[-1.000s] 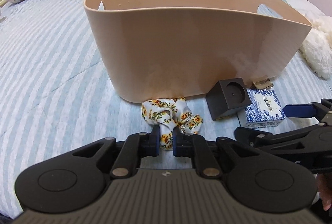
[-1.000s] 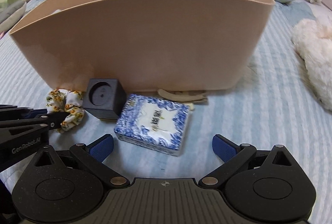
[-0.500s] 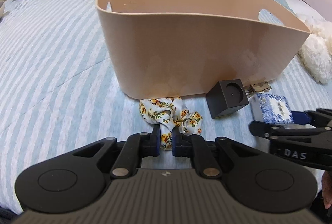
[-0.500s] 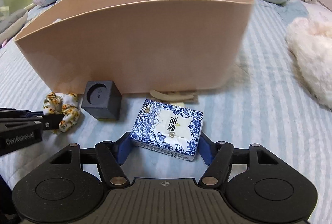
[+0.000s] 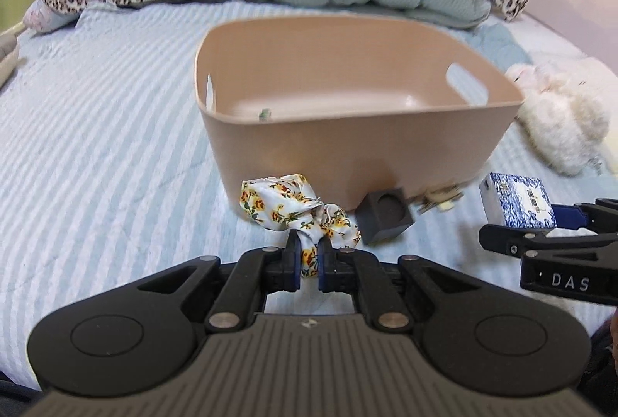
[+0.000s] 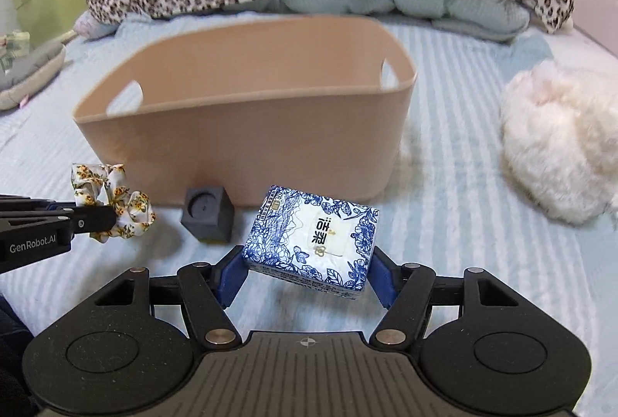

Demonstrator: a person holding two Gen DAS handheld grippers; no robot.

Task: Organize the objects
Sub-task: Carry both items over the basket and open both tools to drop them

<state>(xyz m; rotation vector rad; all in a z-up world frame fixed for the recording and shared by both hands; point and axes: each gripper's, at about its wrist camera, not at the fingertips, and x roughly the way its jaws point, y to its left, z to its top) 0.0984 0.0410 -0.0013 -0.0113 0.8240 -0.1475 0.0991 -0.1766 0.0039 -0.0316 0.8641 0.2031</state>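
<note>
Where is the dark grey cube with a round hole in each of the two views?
Left wrist view: dark grey cube lies right of centre, on the bed, right of the floral scrunchie.
Right wrist view: cube lies left of centre, left of the blue-and-white tissue pack.
Shared landmark: the beige plastic basket behind it.

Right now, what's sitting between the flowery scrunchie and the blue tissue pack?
A small dark gray cube sits on the bed between the flowery scrunchie and the blue tissue pack. The right wrist view shows it best.
</note>
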